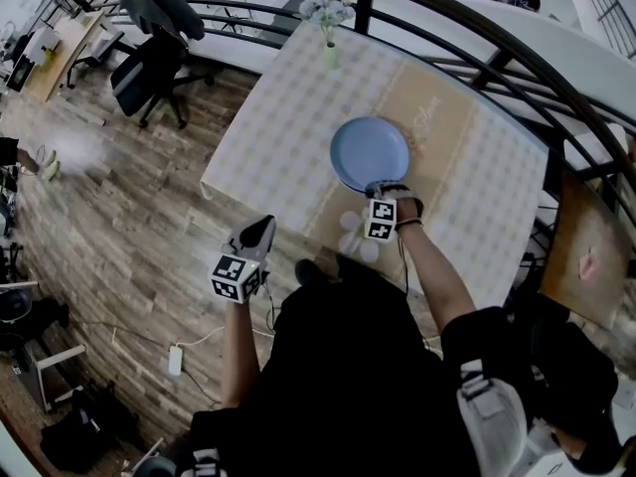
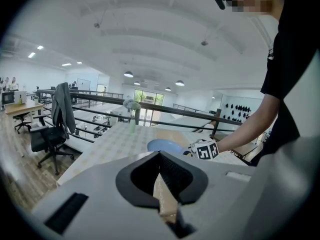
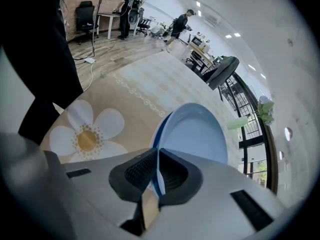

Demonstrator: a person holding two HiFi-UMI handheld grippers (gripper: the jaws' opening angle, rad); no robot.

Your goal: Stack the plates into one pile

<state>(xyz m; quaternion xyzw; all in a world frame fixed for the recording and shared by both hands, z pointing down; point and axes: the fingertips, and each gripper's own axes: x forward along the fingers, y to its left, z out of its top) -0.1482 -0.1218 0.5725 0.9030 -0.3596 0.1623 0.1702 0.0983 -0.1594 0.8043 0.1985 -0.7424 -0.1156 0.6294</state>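
1. Blue plate (image 1: 369,153) is seen at frame centre on the checked cloth of the table (image 1: 288,117), with bare cloth all round; its near rim is clamped between the jaws of the right gripper (image 1: 384,192).
2. Left gripper (image 1: 264,227) is held lower left, past the table edge over plank floor (image 1: 119,217), its jaws together on nothing.
3. A vase (image 1: 329,53) is set at the far edge, before a curved dark railing (image 1: 477,28).

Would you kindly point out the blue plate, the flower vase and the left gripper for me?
blue plate (image 1: 370,152), head view, centre of its face.
flower vase (image 1: 329,56), head view, its green body.
left gripper (image 1: 262,228), head view, between its fingertips.
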